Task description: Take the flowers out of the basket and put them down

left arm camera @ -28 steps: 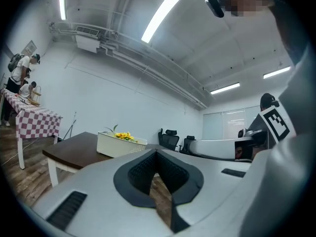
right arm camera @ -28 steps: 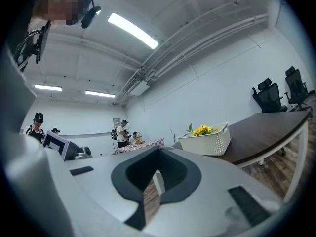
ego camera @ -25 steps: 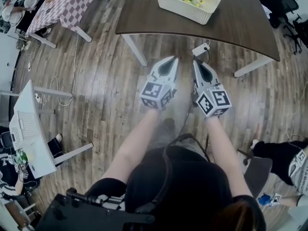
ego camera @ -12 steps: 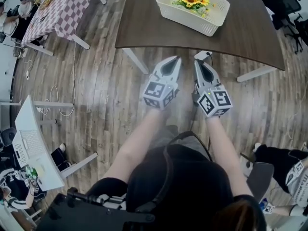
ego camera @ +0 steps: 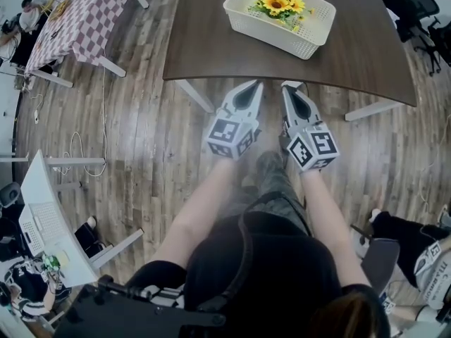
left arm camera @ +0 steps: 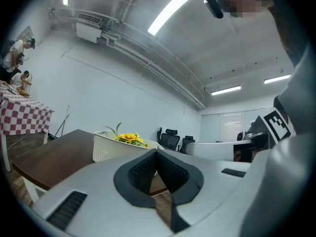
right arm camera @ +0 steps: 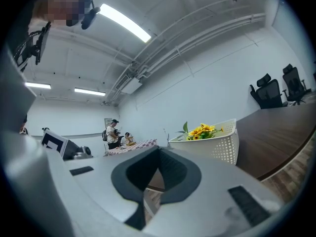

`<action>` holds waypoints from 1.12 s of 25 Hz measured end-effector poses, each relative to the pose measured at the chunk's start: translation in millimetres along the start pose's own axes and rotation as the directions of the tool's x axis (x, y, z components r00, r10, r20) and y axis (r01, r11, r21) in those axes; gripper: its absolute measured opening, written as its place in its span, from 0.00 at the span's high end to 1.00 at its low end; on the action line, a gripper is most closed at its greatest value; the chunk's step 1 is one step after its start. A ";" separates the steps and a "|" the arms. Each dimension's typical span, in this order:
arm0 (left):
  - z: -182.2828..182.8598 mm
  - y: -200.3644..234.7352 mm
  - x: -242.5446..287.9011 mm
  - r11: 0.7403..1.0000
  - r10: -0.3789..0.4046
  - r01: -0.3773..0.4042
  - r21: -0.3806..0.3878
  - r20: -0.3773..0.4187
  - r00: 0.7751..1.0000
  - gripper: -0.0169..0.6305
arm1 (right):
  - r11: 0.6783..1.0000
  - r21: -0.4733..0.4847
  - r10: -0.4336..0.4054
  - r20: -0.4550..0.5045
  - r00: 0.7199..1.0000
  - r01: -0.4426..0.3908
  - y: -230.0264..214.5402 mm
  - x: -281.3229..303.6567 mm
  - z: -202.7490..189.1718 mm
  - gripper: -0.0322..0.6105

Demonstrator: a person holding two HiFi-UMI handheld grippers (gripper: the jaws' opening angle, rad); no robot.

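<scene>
Reach forward from left gripper [ego camera: 254,85] and right gripper [ego camera: 289,89], both pressed together on nothing, toward flowers [ego camera: 277,2] in basket [ego camera: 303,42] on table [ego camera: 211,41], dead ahead, right marginally nearer.

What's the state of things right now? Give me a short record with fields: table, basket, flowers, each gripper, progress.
table: dark wood, ahead of the person
basket: white, perforated, standing on the table
flowers: yellow with green leaves, inside the basket
left gripper: jaws together, empty, by the table's near edge, apart from the basket
right gripper: jaws together, empty, beside the left gripper
progress: flowers not yet taken out
</scene>
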State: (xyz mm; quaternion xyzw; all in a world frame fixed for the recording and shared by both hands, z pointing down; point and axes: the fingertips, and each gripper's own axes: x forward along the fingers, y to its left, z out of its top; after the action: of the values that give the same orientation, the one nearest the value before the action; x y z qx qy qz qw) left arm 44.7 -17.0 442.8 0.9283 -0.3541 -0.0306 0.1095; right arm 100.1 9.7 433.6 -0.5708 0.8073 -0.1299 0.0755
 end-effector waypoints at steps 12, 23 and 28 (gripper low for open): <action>17.5 33.2 63.2 1.000 0.028 -0.028 0.006 0.009 1.000 0.97 | 0.999 0.006 0.032 0.001 0.999 -0.032 -39.6 59.8 24.7 0.95; 28.6 51.9 116.4 0.998 0.067 -0.068 0.007 0.006 0.998 0.97 | 0.998 0.015 0.058 -0.009 0.998 -0.058 -84.0 99.7 50.7 0.95; 32.2 61.0 138.5 0.996 0.085 -0.085 0.009 0.004 0.996 0.97 | 0.997 0.008 0.081 -0.019 0.997 -0.081 -98.2 117.0 58.5 0.95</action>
State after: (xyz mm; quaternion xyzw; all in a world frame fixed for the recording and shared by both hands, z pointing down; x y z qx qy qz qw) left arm 104.2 -159.0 428.0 0.9127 -0.3938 -0.0262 0.1057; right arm 165.1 -138.5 410.0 -0.5361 0.8299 -0.1352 0.0751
